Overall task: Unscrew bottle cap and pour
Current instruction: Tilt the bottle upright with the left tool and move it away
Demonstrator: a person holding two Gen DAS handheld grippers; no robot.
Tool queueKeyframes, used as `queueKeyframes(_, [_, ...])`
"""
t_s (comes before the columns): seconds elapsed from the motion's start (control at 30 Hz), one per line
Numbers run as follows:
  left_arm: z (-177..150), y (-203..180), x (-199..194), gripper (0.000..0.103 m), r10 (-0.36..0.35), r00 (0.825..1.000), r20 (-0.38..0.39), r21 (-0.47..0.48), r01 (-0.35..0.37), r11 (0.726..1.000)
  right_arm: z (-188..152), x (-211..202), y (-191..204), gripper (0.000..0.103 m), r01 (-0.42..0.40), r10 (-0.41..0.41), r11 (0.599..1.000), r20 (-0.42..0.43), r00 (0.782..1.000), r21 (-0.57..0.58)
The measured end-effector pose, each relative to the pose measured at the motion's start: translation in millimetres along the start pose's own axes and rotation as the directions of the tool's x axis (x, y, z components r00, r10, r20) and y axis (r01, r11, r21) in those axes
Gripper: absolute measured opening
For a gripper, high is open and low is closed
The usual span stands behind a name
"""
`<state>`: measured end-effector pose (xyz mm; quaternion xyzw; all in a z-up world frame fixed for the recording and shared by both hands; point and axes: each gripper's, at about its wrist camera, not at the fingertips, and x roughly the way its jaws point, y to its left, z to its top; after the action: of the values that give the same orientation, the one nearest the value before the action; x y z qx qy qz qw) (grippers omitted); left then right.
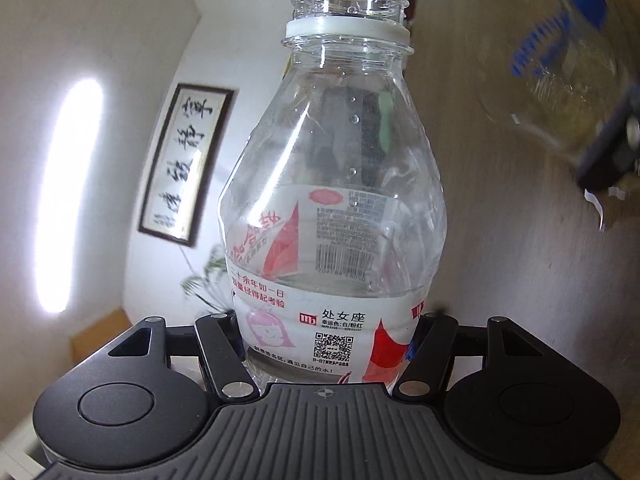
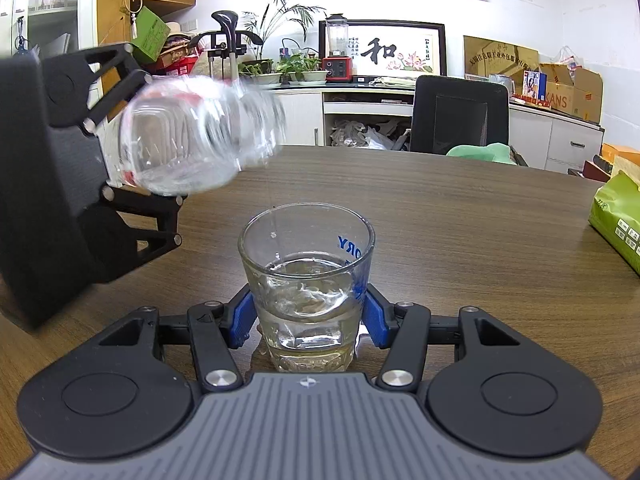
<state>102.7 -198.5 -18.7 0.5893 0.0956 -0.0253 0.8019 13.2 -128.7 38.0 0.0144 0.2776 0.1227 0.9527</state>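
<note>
My left gripper (image 1: 326, 332) is shut on a clear plastic bottle (image 1: 332, 184) with a red and white label. The cap is off and the white ring stays on the neck. In the right wrist view the bottle (image 2: 196, 136) is tipped on its side above and left of a glass (image 2: 306, 280), and a thin thread of water falls into the glass. The glass stands on the wooden table (image 2: 460, 220), about half full. My right gripper (image 2: 308, 316) is shut on the glass, its blue pads (image 2: 242, 318) against the sides. The cap is not in view.
A green packet (image 2: 618, 216) lies at the table's right edge. A black office chair (image 2: 458, 116) stands behind the table. Cabinets with plants, a blender and boxes line the back wall.
</note>
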Motion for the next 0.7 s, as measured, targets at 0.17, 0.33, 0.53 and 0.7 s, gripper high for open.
queueKeyframes(0.17, [-10.9, 61.1, -9.2, 0.065, -0.255, 0.966, 0.037, -0.363, 0.251, 0.897, 0.4, -0.9, -0.8, 0.057, -0.007, 0.007, 1.0, 0.002, 1.0, 0.013])
queueKeyframes(0.33, [-43.3, 102.4, -2.5, 0.065, -0.419, 0.902, 0.103, -0.602, 0.392, 0.696, 0.6, -2.1, -0.3, 0.058, -0.01, 0.01, 1.0, 0.005, 1.0, 0.017])
queueKeyframes(0.53, [-81.9, 120.6, -1.6, 0.065, -0.462, 0.877, 0.134, -0.727, 0.404, 0.556, 0.8, -1.7, 1.7, 0.059, -0.011, 0.01, 1.0, 0.006, 1.0, 0.011])
queueKeyframes(0.7, [-109.2, 121.0, 5.5, 0.065, -0.494, 0.859, 0.138, -0.799, 0.391, 0.457, 1.0, -1.4, 3.5, 0.06, -0.011, 0.011, 1.0, 0.007, 1.0, 0.007])
